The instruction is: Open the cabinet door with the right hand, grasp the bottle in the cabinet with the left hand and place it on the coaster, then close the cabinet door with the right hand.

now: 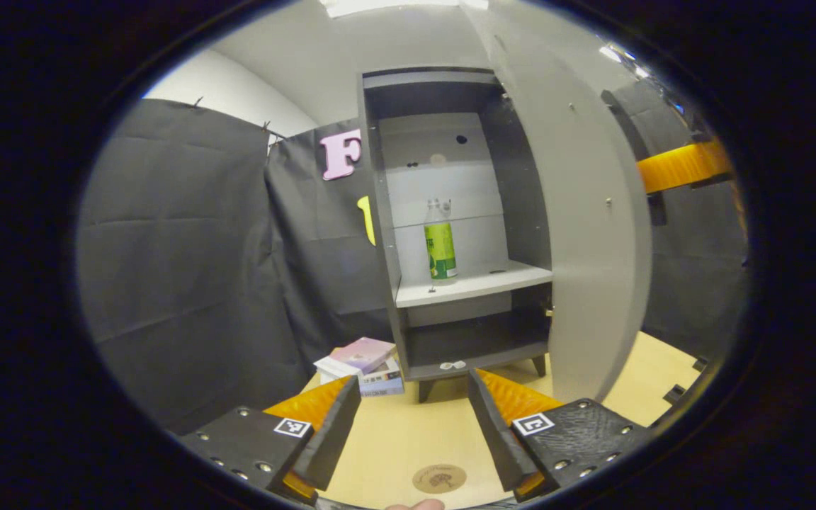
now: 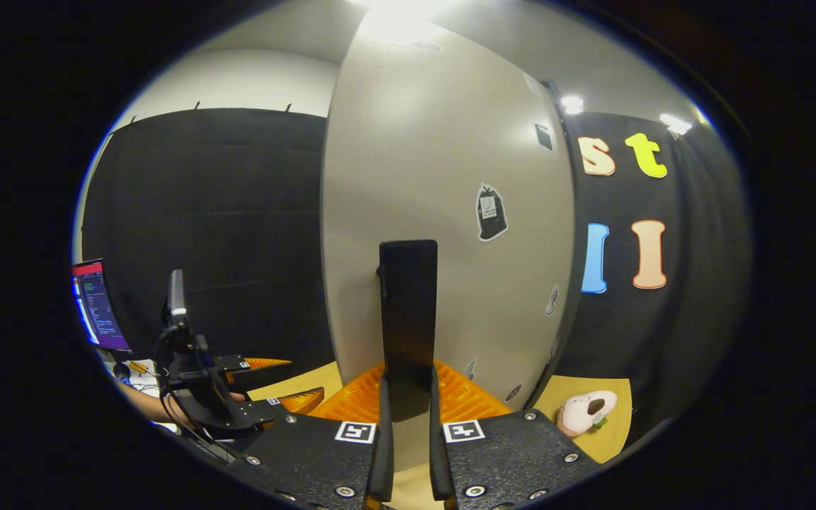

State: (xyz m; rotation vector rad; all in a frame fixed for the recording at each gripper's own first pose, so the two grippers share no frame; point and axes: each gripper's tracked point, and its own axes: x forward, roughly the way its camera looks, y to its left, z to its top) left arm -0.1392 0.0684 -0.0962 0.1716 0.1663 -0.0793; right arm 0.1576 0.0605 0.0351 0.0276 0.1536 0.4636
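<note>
While the right gripper [image 2: 408, 432] has its jaws pinched on the dark vertical handle [image 2: 408, 319] of the cabinet door [image 2: 443, 212], the left gripper [image 1: 411, 425] waits low over the table [image 1: 394, 439] with its jaws spread and nothing between them. Nearest to it, close to the table's front edge, lies the round coaster [image 1: 439, 478], bare and ready. Farther in, a small stack of books [image 1: 362, 363] sits against the cabinet's left foot. Beyond that stands the cabinet [image 1: 450, 212], its door swung wide to the right, so the opening step looks done. The bottle [image 1: 440, 241], clear with a green label, stands upright on the middle shelf [image 1: 475, 283], toward the shelf's left side and back from its front edge.

The step in hand appears to be the left reach for the bottle. To do it well, the left gripper should rise to shelf height and go in straight, keeping clear of the cabinet's left wall, which is near the bottle. The jaws should stay spread until the bottle's body sits between them, then close around the labelled middle, not the narrow neck, so it lifts out without tipping. The right gripper would do best to hold the door steady where it is, well out of the left arm's path.
</note>
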